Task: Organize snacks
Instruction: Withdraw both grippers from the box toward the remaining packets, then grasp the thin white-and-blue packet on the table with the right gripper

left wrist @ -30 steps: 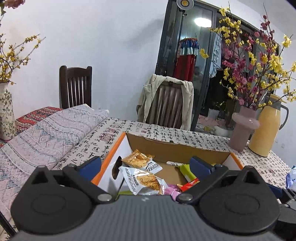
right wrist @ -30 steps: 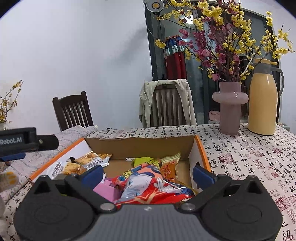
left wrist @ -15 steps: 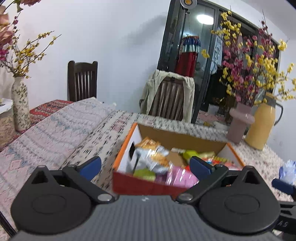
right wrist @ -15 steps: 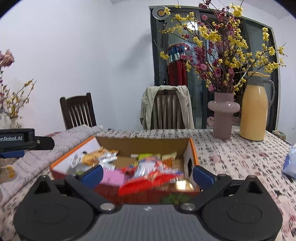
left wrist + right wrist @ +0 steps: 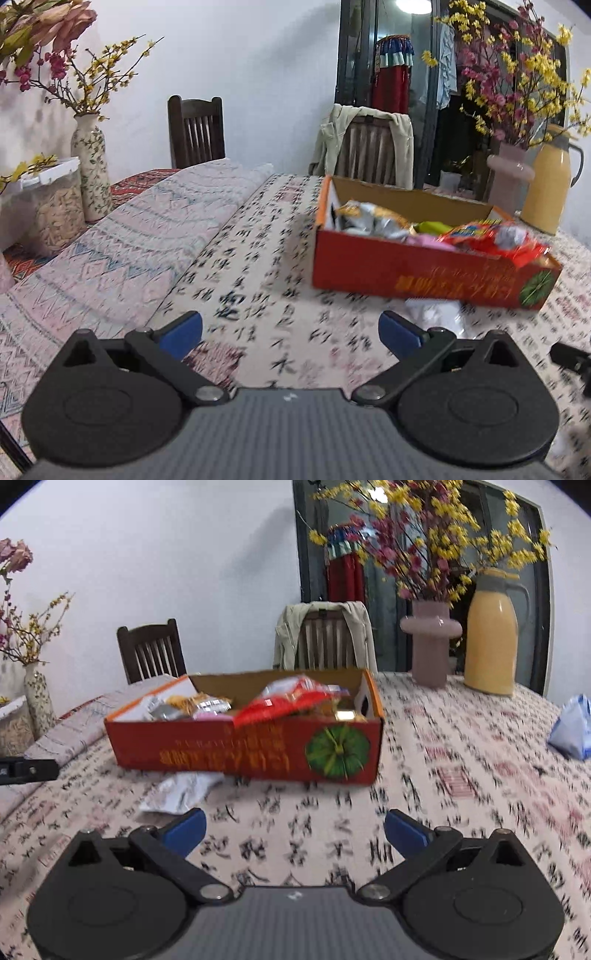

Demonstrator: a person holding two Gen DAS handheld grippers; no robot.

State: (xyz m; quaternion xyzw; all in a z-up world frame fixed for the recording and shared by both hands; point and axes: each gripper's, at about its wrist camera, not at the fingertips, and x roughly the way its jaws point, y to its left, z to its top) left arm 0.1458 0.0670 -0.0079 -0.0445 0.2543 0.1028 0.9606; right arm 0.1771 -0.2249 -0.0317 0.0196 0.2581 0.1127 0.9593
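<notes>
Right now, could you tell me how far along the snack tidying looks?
Mostly done: the red box is heaped with snack packets. Nothing is in hand; the left gripper and right gripper are both open and empty. Left: a silver packet lies on the tablecloth against the box front, and a blue bag sits far right.

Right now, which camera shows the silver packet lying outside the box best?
The right wrist view: the silver packet lies in full sight on the tablecloth against the red box. The left wrist view shows only a blurred whitish patch of it.
</notes>
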